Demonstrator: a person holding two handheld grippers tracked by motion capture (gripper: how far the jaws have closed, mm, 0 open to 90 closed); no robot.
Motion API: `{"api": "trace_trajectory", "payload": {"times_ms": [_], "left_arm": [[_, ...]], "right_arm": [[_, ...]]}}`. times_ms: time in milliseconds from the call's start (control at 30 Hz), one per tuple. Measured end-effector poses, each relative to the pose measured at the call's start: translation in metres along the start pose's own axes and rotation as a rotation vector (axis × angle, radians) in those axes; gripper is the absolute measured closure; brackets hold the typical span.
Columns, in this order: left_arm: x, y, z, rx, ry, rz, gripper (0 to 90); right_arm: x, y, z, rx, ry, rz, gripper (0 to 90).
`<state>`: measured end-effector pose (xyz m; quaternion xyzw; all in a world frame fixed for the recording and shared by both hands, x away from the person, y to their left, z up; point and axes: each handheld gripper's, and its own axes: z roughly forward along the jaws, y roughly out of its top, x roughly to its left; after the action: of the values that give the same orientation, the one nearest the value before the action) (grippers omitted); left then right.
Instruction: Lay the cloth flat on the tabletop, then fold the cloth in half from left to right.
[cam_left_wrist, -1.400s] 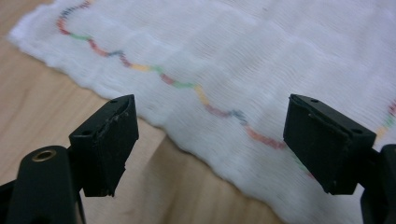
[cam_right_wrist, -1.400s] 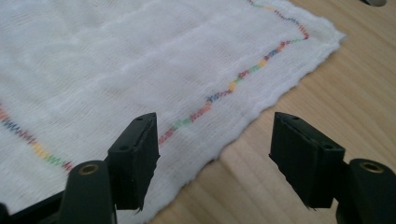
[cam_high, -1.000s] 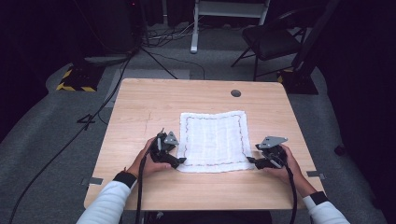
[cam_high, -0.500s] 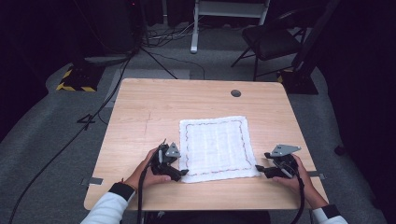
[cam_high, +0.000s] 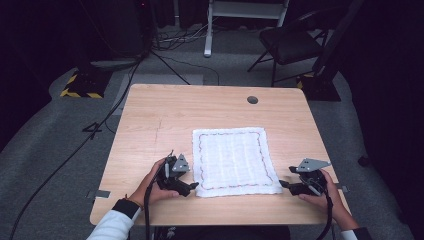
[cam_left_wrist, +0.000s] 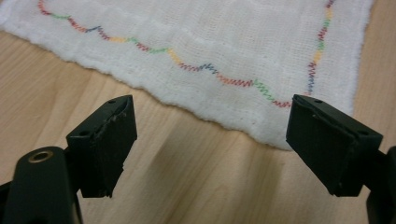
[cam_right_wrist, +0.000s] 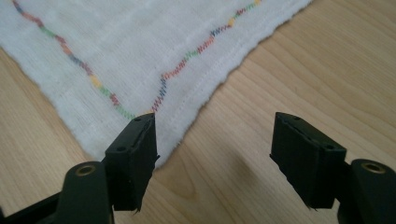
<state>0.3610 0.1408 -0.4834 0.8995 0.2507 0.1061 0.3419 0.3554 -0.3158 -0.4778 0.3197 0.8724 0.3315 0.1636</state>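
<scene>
A white cloth with a wavy multicoloured stitched border lies flat on the wooden table, a little right of centre. My left gripper rests off the cloth's near left corner, jaws wide open and empty; in the left gripper view that corner of the cloth lies just beyond the gripper. My right gripper sits off the near right corner, also open and empty. In the right gripper view the cloth's corner reaches to the left jaw of the gripper.
A round cable hole is in the table's far right area. Beyond the table stand a dark chair, a white stand and cables on the grey floor. A strip of bare wood lies between the cloth and the near edge.
Both grippers let go of the cloth's near corners and drew back toward the person. The cloth now lies flat and spread, shifted slightly nearer.
</scene>
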Motion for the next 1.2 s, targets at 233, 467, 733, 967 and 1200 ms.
{"api": "trace_trajectory", "payload": {"times_ms": [233, 467, 733, 967, 1200], "left_arm": [[0.027, 0.000, -0.006, -0.056, -0.006, -0.050, 16.7], [0.056, 0.006, -0.002, -0.081, 0.072, -0.099, 18.0], [0.078, 0.019, 0.008, -0.074, 0.098, -0.120, 18.9], [0.089, 0.031, 0.019, -0.096, 0.135, -0.106, 20.4], [0.109, 0.044, 0.031, -0.099, 0.153, -0.153, 20.0]], "right_arm": [[0.005, 0.013, 0.001, -0.050, 0.025, -0.017, 35.5], [0.019, 0.034, 0.009, -0.085, 0.062, -0.063, 36.9], [0.037, 0.048, 0.024, -0.089, 0.094, -0.126, 38.7], [0.060, 0.073, 0.040, -0.122, 0.142, -0.168, 40.8], [0.088, 0.099, 0.062, -0.131, 0.208, -0.227, 41.5]]}}
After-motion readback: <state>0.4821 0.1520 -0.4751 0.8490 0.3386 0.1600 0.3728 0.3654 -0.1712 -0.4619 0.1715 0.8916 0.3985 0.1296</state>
